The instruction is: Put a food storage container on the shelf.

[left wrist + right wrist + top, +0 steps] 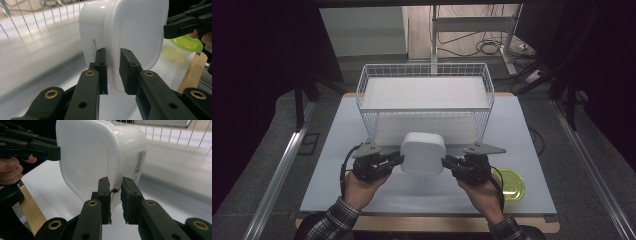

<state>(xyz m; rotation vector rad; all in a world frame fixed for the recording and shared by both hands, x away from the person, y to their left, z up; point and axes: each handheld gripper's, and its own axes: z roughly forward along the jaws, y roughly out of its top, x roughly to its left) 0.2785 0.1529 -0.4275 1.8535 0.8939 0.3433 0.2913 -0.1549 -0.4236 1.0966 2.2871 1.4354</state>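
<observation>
A white plastic container (423,153) with rounded corners hangs above the table, just in front of the wire basket (426,75). My left gripper (399,160) is shut on the rim of its left side, and my right gripper (446,161) is shut on the rim of its right side. In the left gripper view the white container (130,35) fills the middle, its rim pinched between the black pads (101,67). The right gripper view has the container (100,160) clamped by its rim too, a barcode label on its side wall.
The white wire basket stands at the back of the grey table (342,165), its wire front just behind the container. A yellow-green lid (511,183) lies at the front right, near my right hand. A wooden edge (427,223) borders the table's near side.
</observation>
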